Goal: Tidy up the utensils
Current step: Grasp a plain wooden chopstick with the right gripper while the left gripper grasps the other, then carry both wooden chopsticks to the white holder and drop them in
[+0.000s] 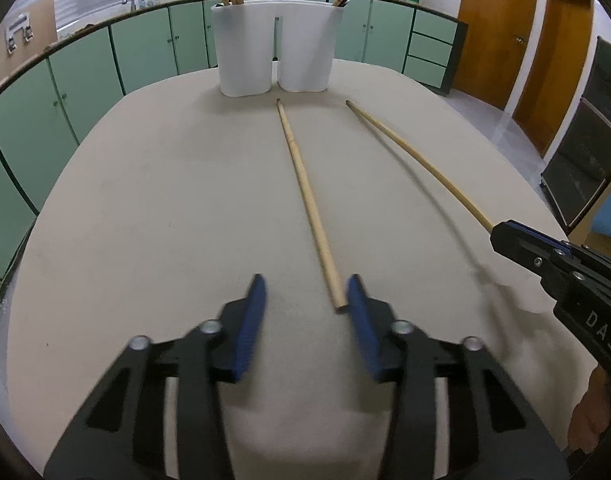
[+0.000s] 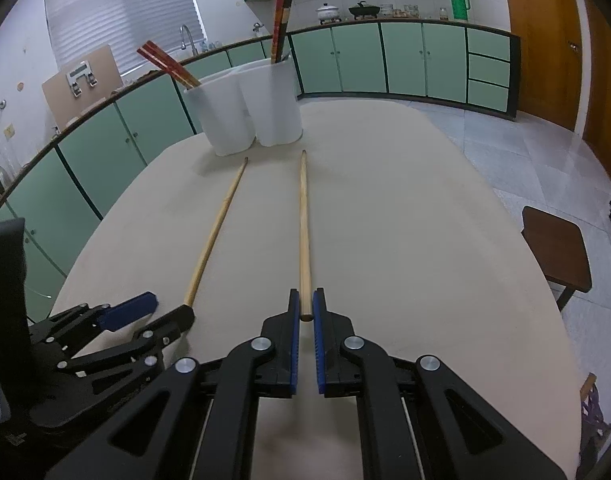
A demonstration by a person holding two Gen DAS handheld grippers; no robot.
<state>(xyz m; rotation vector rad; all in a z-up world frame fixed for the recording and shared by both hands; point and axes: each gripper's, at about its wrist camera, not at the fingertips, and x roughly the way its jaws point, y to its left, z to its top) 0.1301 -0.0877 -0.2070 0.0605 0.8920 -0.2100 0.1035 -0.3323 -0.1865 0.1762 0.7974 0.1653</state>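
My right gripper (image 2: 304,312) is clamped tight on the near end of one wooden chopstick (image 2: 304,232), blue pads pinching it with the shaft running straight ahead toward the far edge of the table (image 2: 425,240). My left gripper (image 1: 305,300) is only partly closed: the butt of the second chopstick (image 1: 305,200) sits between the pads, right against the right-hand pad, with a clear gap to the left-hand one, so nothing is gripped there yet. That stick lies flat on the table, its thin tip pointing at the white chopstick holder (image 1: 271,52) near the far edge.

Risks from here, as I judge it: the left stick is off-centre in the jaws, so closing could nudge the round shaft sideways and roll it out instead of trapping it. The right grip is at the very end of a long, slender stick, so the far tip may droop or swing when I lift, and could catch the holder's rim instead of dropping in. The holder is tall and looks like light plastic; a knock could tip it.

Both chopsticks are pale, smooth bamboo or wood, round, tapering to darker tips. The holder is matte white, with two rounded compartments side by side, each already holding red lacquered chopsticks (image 2: 167,62) leaning out. The table is beige, matte, with rounded corners.
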